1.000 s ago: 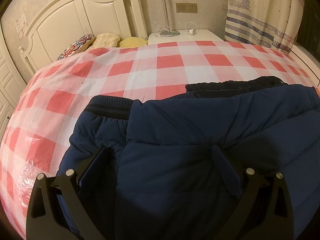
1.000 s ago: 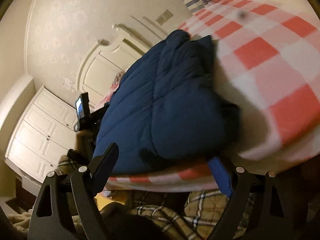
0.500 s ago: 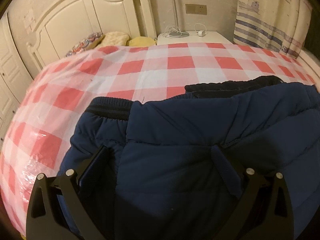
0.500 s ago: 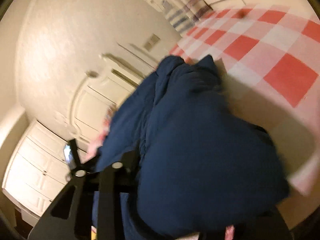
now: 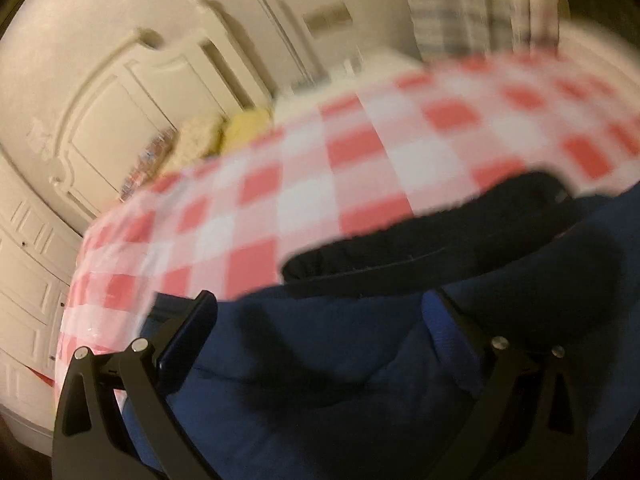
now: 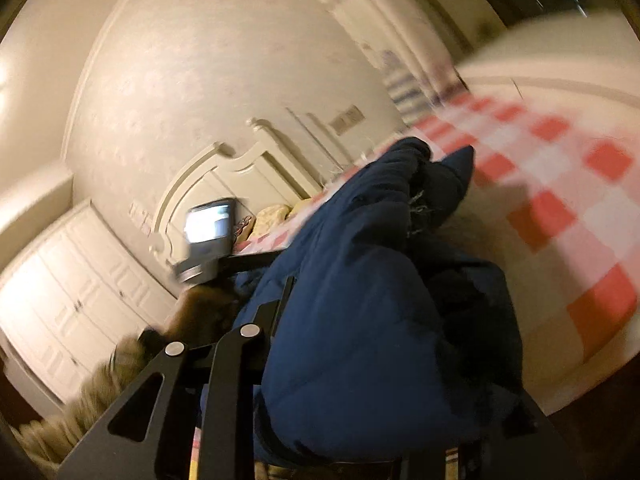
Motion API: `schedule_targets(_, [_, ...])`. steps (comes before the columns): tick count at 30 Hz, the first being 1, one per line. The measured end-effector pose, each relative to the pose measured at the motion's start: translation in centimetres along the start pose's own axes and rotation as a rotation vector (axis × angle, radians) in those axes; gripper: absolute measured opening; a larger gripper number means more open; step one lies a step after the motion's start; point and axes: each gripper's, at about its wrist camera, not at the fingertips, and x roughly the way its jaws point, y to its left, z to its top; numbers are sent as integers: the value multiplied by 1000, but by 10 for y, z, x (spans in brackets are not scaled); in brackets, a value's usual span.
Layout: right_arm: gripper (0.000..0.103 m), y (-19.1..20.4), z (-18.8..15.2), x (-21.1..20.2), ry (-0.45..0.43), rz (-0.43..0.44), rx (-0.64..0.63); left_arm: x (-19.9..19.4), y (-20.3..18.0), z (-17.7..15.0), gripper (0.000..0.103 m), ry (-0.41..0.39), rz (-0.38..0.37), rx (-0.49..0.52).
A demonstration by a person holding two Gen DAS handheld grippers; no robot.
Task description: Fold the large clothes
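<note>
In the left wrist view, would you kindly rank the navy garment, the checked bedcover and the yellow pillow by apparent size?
1-2. Navy garment and checked bedcover: similar, and the garment's nearness inflates it.
3. Yellow pillow.

Padded garment (image 5: 360,360): navy blue, with a black band (image 5: 420,248) along its upper edge. Bed cover (image 5: 304,184): red-and-white check. Headboard (image 5: 132,92) and cupboard doors (image 6: 76,280): cream. Curtain (image 5: 472,12): pale with greyish stripes. Pillows (image 5: 224,136): yellow. Gripper fingers (image 5: 132,392): black.

Both wrist views sit close above the navy garment (image 5: 340,380), facing the headboard (image 5: 132,112) across the checkered bed (image 5: 300,184).
</note>
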Motion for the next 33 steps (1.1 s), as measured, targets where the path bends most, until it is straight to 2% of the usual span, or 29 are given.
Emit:
schedule_targets(3, [34,15,3,0,-2,-6,-56,-10,12,-1,101,-8,-19,-38])
schedule_targets(5, [34,20,5,1,2,-18,-89,-41,25,-16,100,-61,-67,-55])
schedule_targets(8, [34,25,6,2,-1,-19,-113,-96,37,-61,101,-157,-134,-27])
schedule_targets(10, [34,29,8,4,-8,-19,-125,-122,36,-99,101,-189,-161,-6])
schedule_targets(12, [34,35,11,6,-14,-20,-137,-135,21,-140,101,-194,-209,64])
schedule_targets(13, [34,39,13,8,-16,-22,-147,-136,11,-155,101,-198,-197,89])
schedule_targets(14, [34,45,14,10,-12,-17,-160,-137,4,-172,101,-231,-156,84])
schedule_targets(16, [34,60,12,13,-9,-26,-213,-139,8,-192,101,-263,-160,19])
schedule_targets(18, [34,81,12,12,-20,-41,-285,-143,19,-199,101,-243,-230,-20])
schedule_targets(19, [34,87,13,15,-22,-44,-308,-151,31,-206,101,-256,-313,-36])
schedule_targets(21, [34,110,18,22,-25,-60,-374,-165,48,-217,101,-300,-412,-27])
schedule_targets(22, [34,126,19,29,-24,-66,-423,-173,63,-226,101,-333,-436,-17])
schedule_targets(23, [34,144,19,37,-22,-70,-477,-177,79,-232,101,-356,-427,-31])
schedule_targets(24, [34,160,16,44,-20,-74,-530,-178,99,-237,101,-374,-407,-69])
schedule_targets(26, [34,197,6,63,-8,-69,-650,-176,160,-249,101,-401,-370,-228])
schedule_targets(28, [34,245,-18,95,24,-62,-818,-167,233,-266,101,-397,-303,-448])
schedule_targets(31, [34,300,-73,147,91,-40,-1042,-163,311,-295,100,-405,-235,-688])
schedule_targets(33, [34,322,-125,186,180,-37,-1198,-166,339,-310,100,-414,-192,-753])
